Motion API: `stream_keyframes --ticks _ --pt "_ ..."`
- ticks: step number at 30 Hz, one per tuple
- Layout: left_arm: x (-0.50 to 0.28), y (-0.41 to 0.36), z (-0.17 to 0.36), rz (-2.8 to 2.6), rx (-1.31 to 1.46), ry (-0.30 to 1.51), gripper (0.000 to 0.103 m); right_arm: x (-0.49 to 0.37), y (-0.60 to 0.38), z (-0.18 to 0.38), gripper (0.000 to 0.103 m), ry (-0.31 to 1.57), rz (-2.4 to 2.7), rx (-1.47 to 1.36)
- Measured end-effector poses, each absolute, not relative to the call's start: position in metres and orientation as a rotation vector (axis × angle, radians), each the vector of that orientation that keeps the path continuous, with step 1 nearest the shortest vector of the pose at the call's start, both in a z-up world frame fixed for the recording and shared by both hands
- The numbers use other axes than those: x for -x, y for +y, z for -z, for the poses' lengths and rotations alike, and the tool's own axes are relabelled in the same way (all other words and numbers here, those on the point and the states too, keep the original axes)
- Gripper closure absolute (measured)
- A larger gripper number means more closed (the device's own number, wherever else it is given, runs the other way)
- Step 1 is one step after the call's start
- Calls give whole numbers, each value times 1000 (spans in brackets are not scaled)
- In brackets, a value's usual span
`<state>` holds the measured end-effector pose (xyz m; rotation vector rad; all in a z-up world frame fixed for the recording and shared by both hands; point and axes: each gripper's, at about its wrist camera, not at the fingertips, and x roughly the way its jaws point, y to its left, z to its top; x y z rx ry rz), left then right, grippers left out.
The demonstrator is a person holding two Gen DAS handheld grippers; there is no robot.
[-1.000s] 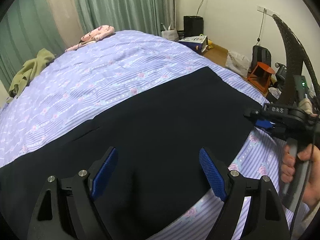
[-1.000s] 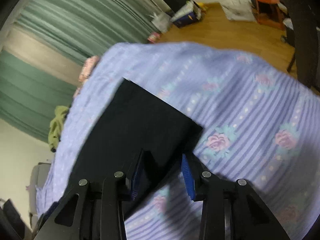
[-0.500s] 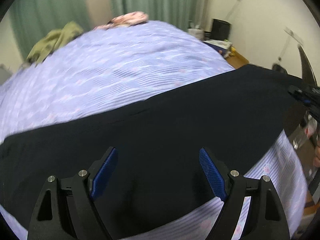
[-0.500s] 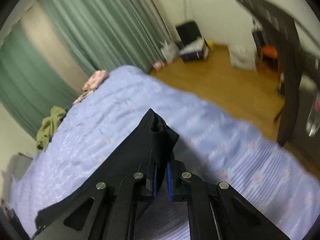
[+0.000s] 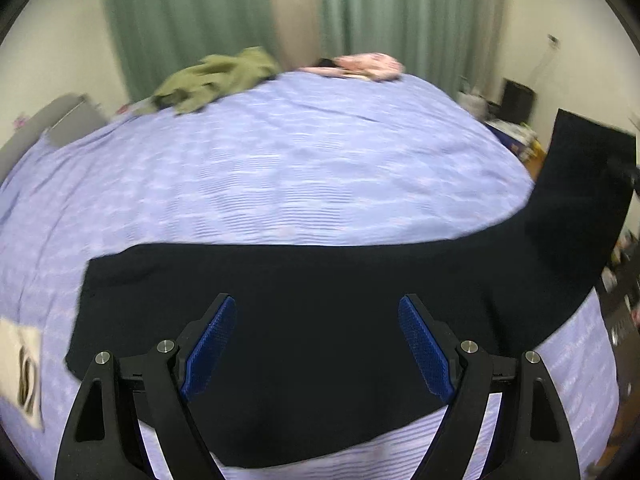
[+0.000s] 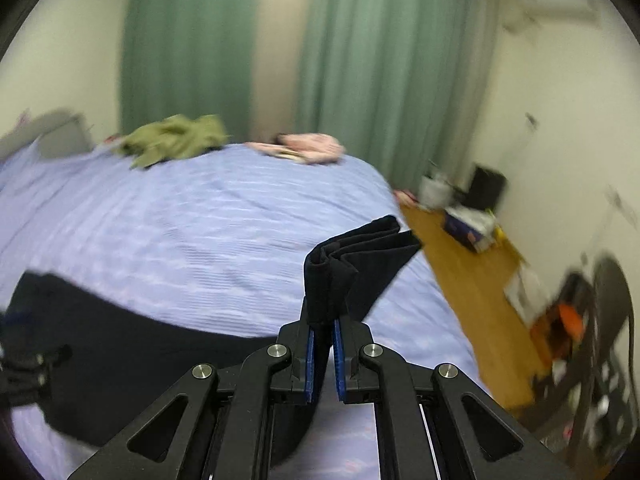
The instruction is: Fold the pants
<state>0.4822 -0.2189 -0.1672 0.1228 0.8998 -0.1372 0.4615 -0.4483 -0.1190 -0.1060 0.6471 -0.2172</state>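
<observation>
Pants [image 5: 320, 280], black, lie spread across the near part of the bed [image 5: 280, 168] in the left wrist view, their right end raised off the lavender striped bedspread and standing up at the frame's right edge. The left hand-held gripper [image 5: 316, 344] hangs over the dark cloth with its blue pads [image 5: 208, 352] spread wide, nothing between them. A crumpled olive-green garment [image 5: 216, 80] and a pink garment [image 5: 360, 66] sit at the far edge of the bed, in front of green curtains [image 5: 192, 20]. A white piece with dark markings [image 5: 24, 372] lies at the left border; the marks are too blurred to read.

In the right wrist view, the right hand-held gripper [image 6: 322, 360] is pressed together on the pants [image 6: 344, 272], pinching a bunched, layered end of the fabric that sticks up above the fingertips. The rest of the cloth trails down to the left over the bed [image 6: 200, 240]. The olive-green garment [image 6: 172, 144] and pink garment [image 6: 308, 148] show at the far side. A wooden floor [image 6: 472, 292] runs to the right, carrying a blue box [image 6: 468, 228] whose printing is illegible, a black box [image 6: 488, 188] by the wall, and an orange object [image 6: 568, 320].
</observation>
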Motion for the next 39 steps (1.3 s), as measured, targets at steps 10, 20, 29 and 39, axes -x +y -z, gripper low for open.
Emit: stream_keyframes --ticks 10,20,29,39 --pt "-472 -92 197 -55 -40 977 18 -508 -255 201 95 808 -167 350" --pt "-472 -54 238 -43 -66 1032 18 -491 -160 317 94 1020 -365 452" --pt "-487 -47 225 30 -50 979 18 -464 -169 275 44 967 -359 293" --pt "-464 9 235 -103 97 995 17 -446 -221 238 35 893 11 196"
